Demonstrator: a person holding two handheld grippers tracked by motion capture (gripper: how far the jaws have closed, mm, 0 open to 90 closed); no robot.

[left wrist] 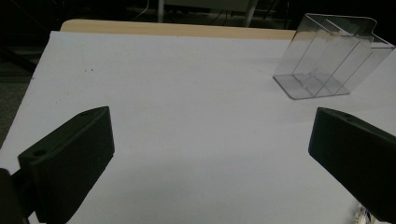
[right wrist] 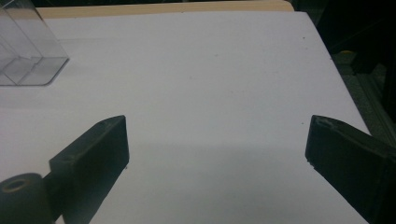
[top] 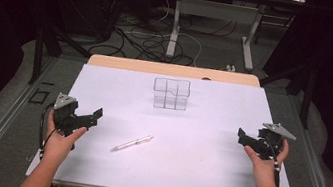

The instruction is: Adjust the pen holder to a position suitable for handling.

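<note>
A clear plastic organiser box [top: 171,93] with several compartments stands upright at the back middle of the white table [top: 203,170]. A white pen [top: 132,143] lies flat in front of it, left of centre. My left gripper [top: 92,115] rests near the table's left edge, open and holding nothing, its jaws pointing right toward the pen. My right gripper [top: 243,136] sits near the right edge, open and holding nothing. In the left gripper view the box [left wrist: 329,58] is far right and the pen's tip [left wrist: 360,215] peeks in at the bottom right. The right gripper view has the box [right wrist: 25,51] at far left.
The white sheet covers a wooden tabletop [top: 173,69] whose back edge shows. Behind the table, cables [top: 142,39] lie on the floor beside a desk frame [top: 215,25]. Metal rails run along both sides of the table.
</note>
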